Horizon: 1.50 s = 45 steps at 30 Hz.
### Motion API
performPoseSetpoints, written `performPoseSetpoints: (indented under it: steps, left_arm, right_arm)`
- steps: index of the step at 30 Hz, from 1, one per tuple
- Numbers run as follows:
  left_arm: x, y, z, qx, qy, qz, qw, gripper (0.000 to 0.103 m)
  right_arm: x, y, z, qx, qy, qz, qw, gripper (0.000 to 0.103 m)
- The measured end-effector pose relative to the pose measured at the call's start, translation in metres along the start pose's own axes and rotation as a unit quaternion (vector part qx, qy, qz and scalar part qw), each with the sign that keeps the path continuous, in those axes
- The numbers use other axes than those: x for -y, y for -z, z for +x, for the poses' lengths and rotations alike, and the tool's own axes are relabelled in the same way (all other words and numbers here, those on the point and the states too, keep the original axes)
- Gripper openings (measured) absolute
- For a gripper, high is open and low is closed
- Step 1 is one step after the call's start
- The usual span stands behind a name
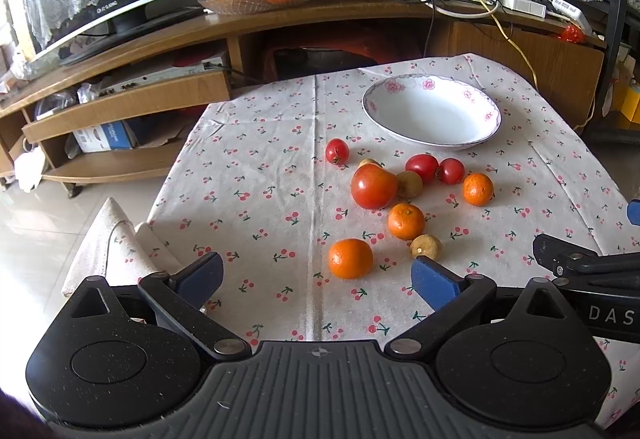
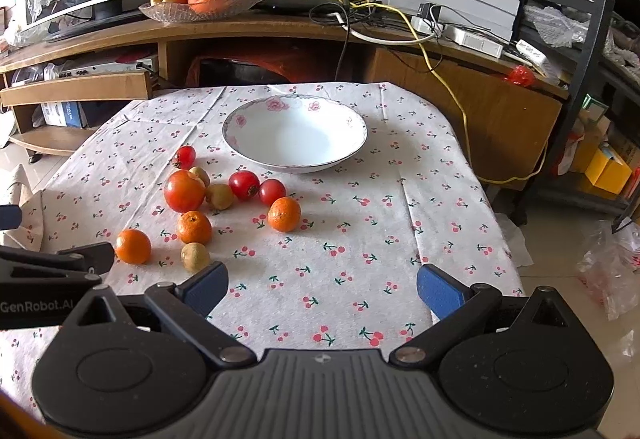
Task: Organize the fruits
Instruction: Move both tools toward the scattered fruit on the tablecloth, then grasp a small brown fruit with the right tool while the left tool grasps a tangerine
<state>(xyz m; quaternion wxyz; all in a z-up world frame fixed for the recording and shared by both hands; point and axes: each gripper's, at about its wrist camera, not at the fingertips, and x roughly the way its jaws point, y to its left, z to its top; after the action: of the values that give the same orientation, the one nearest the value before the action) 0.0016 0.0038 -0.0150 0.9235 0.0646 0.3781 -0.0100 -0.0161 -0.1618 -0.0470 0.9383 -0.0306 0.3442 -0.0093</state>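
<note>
The left gripper (image 1: 316, 275) hovers spread wide over the near edge of the desk (image 1: 248, 175), holding nothing. Loose tomatoes (image 1: 374, 186), mandarins (image 1: 350, 258) and small brown fruits (image 1: 426, 247) lie clustered mid-cloth, just before the empty white bowl (image 2: 296, 133). The right gripper (image 2: 322, 289) is likewise spread and empty.
</note>
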Motion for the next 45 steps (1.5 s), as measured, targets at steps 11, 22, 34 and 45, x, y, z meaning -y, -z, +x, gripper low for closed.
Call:
performPoseSetpoints:
  steps: [11,22,34,45]
  left_arm:
    - [-0.009,0.001,0.005,-0.008,-0.007,-0.005,0.9999,0.1]
    - [-0.028,0.001,0.012,-0.011,-0.016,-0.02,0.9996,0.1]
    - [-0.035,0.004,0.016,-0.004,-0.021,0.006,0.9998,0.101]
    - [-0.027,0.004,0.033,-0.022,0.038,0.012,0.999,0.087]
  right_arm:
    - [-0.012,-0.004,0.009,-0.011,-0.022,-0.011,1.0,0.098]
    - [-0.029,-0.014,0.025,-0.019,-0.088,-0.033,0.995,0.083]
    - [-0.057,-0.017,0.066,-0.063,-0.157,-0.068,0.983,0.046]
    - [-0.048,-0.016,0.086,-0.094,-0.171,-0.064,0.979,0.022]
